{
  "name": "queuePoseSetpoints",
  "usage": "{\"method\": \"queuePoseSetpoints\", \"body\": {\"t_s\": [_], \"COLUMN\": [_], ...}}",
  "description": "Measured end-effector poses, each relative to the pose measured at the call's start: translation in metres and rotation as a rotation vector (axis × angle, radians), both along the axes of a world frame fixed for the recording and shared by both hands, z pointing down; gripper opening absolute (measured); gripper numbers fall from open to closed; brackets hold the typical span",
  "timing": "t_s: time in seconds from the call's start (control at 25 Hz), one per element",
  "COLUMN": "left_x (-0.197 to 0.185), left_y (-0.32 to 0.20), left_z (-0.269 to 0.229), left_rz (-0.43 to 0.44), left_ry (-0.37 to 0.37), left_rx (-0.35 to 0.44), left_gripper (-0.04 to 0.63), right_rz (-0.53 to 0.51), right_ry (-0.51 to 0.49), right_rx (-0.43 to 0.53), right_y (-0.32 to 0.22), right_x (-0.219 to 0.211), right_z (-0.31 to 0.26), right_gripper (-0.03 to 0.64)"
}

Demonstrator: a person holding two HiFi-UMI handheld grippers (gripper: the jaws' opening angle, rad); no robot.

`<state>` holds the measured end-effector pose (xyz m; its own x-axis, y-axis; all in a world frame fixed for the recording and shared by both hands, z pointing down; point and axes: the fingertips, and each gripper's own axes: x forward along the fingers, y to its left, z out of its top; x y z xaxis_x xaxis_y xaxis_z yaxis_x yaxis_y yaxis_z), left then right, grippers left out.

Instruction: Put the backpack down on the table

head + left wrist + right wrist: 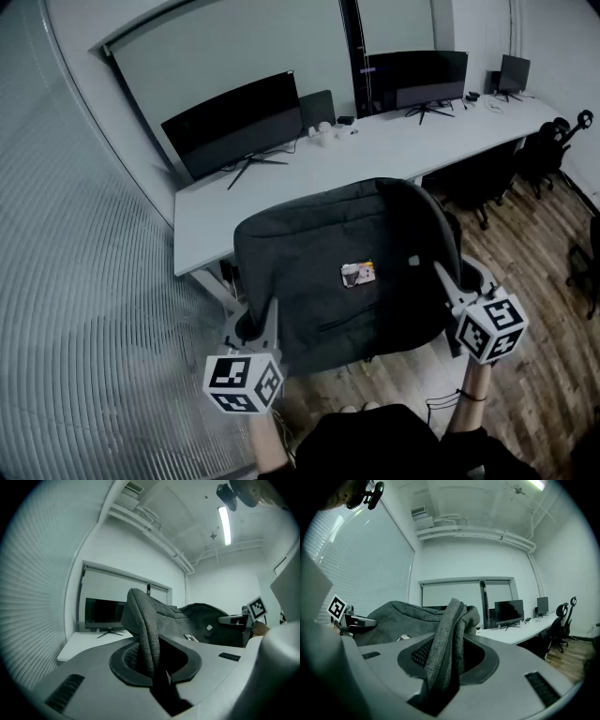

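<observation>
A dark grey backpack hangs spread flat between my two grippers, in front of the near edge of the long white table. A small colourful label lies on its upper face. My left gripper is shut on the bag's near left edge; in the left gripper view the grey fabric runs up out of the pinch of that gripper. My right gripper is shut on the bag's right edge, where a thicker fold fills its jaws. The bag's far edge overlaps the table edge.
Two wide monitors stand along the table's back, with small items between them. Office chairs sit at the right over a wooden floor. A window blind runs close along the left.
</observation>
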<state>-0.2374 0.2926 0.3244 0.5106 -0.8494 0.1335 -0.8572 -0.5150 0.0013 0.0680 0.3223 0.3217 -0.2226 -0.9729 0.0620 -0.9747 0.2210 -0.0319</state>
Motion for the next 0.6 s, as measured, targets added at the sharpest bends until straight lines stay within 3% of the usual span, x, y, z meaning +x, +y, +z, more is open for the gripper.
{"method": "queuePoseSetpoints", "body": {"t_s": [0.6], "left_x": [0.021], "left_y": [-0.012], "left_z": [0.007], "left_rz": [0.007], "left_ry": [0.002], "left_rx": [-0.015], "left_gripper": [0.054], "right_rz": [0.018], "right_ry": [0.002], "right_rx": [-0.014], "right_y": [-0.008], "right_x": [0.022], "right_z": [0.006], "right_gripper": [0.118]}}
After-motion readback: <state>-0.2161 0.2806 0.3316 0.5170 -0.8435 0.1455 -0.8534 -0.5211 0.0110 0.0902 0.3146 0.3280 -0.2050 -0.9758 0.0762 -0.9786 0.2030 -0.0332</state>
